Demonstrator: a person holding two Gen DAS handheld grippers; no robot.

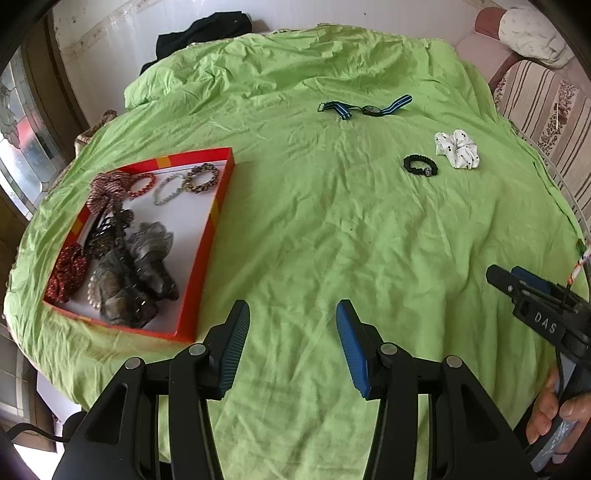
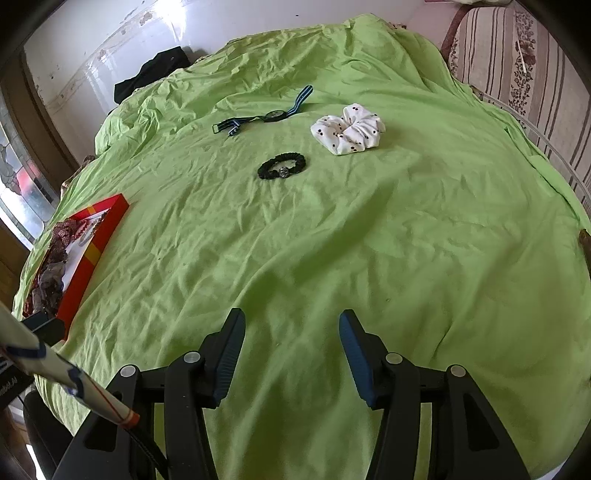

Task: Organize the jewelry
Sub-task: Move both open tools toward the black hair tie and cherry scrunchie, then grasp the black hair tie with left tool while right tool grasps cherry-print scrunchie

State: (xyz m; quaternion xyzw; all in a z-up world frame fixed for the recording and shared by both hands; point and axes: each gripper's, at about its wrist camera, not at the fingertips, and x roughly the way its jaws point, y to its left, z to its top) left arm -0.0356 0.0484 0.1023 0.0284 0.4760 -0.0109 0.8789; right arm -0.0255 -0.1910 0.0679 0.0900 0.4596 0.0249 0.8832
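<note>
A wrinkled lime-green sheet (image 1: 332, 229) covers the whole working surface, soft cotton creased in shallow folds. At its left side sits a shallow red-orange cardboard tray (image 1: 207, 236) with a white floor and straight low walls, holding 3 ring-shaped bead bracelets along its far end, 2 knotted red-and-white scrunchies, and a heap of dark gauzy hair ties toward the near corner. Out on the open sheet lie 3 loose pieces: a watch (image 2: 275, 115) with a blue-and-black striped fabric strap stretched flat, a white ruffled scrunchie (image 2: 349, 129) with small dark dots, and a black braided bracelet (image 2: 282, 167) with 1 small metallic bead, a closed ring lying flat. The bracelet rests just in front of the scrunchie and apart from it; the watch lies farther back. A black garment (image 1: 203, 31) is bunched at the far edge by the wall, and a striped floral cushion (image 2: 524, 66) borders the right side. Between the tray and the loose pieces the sheet is bare. The left gripper (image 1: 291, 314) hangs over the sheet just right of the tray's near corner, its blue ribbed pads apart with nothing between them. The right gripper (image 2: 291, 321) has its jaws apart and empty as well, pointing toward the bracelet, which lies well ahead of its tips.
</note>
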